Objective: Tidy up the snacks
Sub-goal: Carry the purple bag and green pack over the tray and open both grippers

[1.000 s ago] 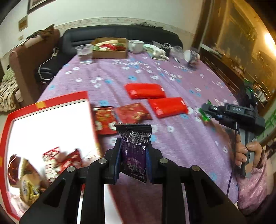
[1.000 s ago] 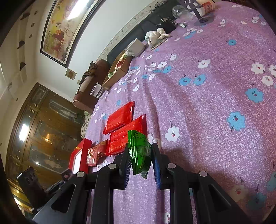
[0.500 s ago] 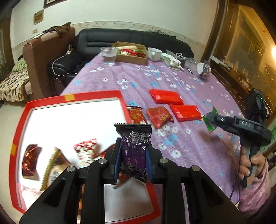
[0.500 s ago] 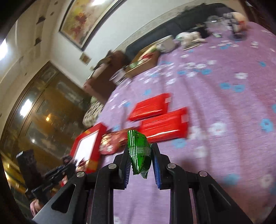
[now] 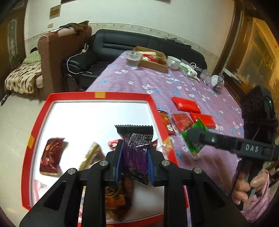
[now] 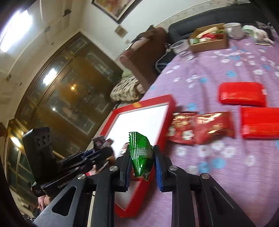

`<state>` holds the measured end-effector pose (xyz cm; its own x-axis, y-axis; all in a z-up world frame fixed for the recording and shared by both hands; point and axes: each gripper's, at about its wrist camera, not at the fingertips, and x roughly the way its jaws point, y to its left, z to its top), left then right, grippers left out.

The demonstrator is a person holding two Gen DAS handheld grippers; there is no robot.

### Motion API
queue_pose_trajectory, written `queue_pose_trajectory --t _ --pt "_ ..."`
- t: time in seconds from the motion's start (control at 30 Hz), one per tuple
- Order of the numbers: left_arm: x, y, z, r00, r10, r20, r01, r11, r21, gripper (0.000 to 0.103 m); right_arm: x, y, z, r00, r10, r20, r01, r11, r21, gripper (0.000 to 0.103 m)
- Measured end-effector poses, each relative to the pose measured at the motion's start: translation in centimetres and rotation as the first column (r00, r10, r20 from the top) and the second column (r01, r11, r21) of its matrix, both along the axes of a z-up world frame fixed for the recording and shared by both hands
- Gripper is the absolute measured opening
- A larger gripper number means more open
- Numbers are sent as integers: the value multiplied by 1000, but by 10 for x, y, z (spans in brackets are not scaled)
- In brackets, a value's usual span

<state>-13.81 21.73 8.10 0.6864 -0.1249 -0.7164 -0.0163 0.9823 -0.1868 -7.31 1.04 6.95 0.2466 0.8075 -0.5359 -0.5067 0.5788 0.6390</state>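
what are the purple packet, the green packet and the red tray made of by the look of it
Purple packet: glossy plastic or foil film, going by its crinkles, glints and serrated top seal.
Green packet: the same kind of shiny film, creased and reflective.
Red tray: probably coated cardboard, possibly plastic; it has a thin straight red rim and a smooth white floor.

A black leather sofa (image 5: 148, 43) runs along the pale wall (image 5: 122, 14) with its patterned border strip, and a brown armchair (image 5: 57, 57) stands beside it with a garment draped over its back. Dark wooden cabinets (image 6: 69, 83) with glass doors reflect warm lamps, a framed painting (image 6: 113, 7) hangs high, and a bright ceiling light (image 6: 15, 29) glows above. The floor (image 5: 14, 125) is pale tile.
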Motion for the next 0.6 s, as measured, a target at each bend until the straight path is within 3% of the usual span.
queue_pose_trajectory --t 0.6 --pt "-6 35 -9 996 89 -3 -89 996 -2 22 -8 86 -4 988 153 15 -152 988 -35 23"
